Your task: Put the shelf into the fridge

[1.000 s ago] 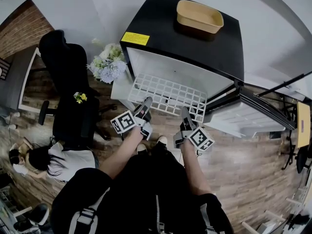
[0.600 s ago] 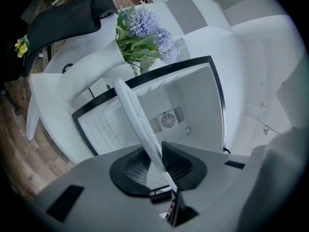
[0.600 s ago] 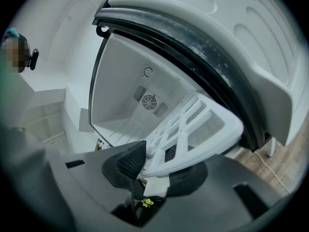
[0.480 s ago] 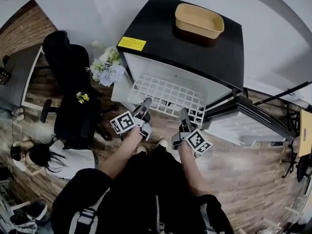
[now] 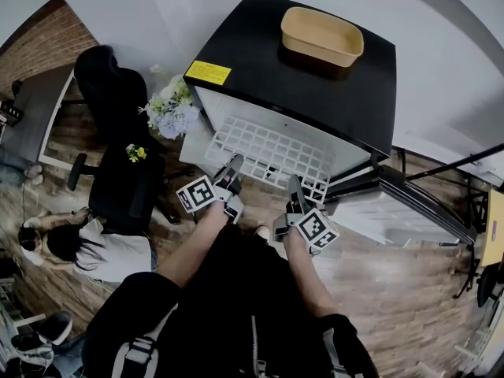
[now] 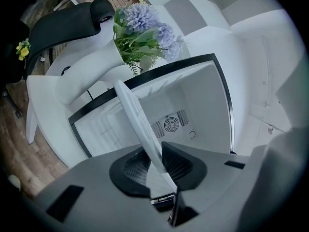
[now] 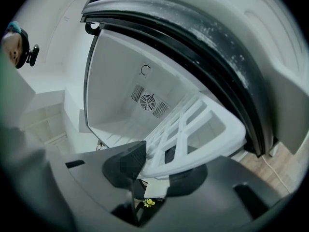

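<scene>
A white grid shelf (image 5: 272,152) is held level at the mouth of the small black fridge (image 5: 315,61), its far part inside the open white compartment. My left gripper (image 5: 231,173) is shut on the shelf's near left edge; in the left gripper view the shelf (image 6: 140,129) runs edge-on between the pads. My right gripper (image 5: 294,193) is shut on the near right edge, where the shelf (image 7: 190,134) sits clamped between the dark pads. The fridge's back wall with its round fan vent (image 7: 147,101) shows beyond.
The open fridge door (image 5: 409,203) swings out to the right. A tan tub (image 5: 321,31) sits on the fridge top. A flower bouquet (image 5: 169,109) and a black office chair (image 5: 118,140) stand at the left. A person (image 5: 87,246) crouches at lower left on the wood floor.
Both grippers and the shelf have moved a little forward toward the fridge opening; the grip on the shelf is unchanged.
</scene>
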A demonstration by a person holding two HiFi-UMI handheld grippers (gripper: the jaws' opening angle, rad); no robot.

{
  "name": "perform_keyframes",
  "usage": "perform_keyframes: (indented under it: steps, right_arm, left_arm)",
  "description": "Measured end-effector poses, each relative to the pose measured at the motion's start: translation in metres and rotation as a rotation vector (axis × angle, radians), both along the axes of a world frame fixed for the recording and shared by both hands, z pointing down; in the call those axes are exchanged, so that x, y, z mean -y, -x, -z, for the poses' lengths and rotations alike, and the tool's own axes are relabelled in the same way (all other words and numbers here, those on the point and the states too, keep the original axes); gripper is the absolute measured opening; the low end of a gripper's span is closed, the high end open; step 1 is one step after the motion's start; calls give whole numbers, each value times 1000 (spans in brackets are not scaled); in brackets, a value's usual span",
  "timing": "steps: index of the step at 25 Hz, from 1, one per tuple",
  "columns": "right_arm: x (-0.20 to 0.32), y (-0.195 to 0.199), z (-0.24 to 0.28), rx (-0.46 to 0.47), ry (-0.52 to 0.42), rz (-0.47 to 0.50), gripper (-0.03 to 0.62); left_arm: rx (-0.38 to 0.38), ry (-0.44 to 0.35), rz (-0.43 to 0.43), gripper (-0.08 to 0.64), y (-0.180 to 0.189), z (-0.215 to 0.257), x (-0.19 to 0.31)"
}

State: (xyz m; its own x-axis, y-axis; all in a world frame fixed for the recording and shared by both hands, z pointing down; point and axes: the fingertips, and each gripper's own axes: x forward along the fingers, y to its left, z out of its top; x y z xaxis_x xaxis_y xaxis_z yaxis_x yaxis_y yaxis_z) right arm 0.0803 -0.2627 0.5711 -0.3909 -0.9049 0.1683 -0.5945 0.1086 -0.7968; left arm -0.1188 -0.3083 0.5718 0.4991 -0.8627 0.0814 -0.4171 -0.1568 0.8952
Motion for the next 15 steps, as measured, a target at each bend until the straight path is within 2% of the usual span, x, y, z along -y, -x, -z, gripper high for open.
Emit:
perform_keyframes:
  steps: [6,12,15]
  right_arm:
    - [11,-3,0,-2,7,-20,130]
    - [26,-8,-2,-3,14,-54,130]
    - [30,-10,-2,-5,9,-69,132]
  left_arm:
    - [-3,8,-7,80,-1,-3,11]
    - [-44,15,-38,80,-9,-3,25]
    - [-106,-6,-63,80,-16,2,31]
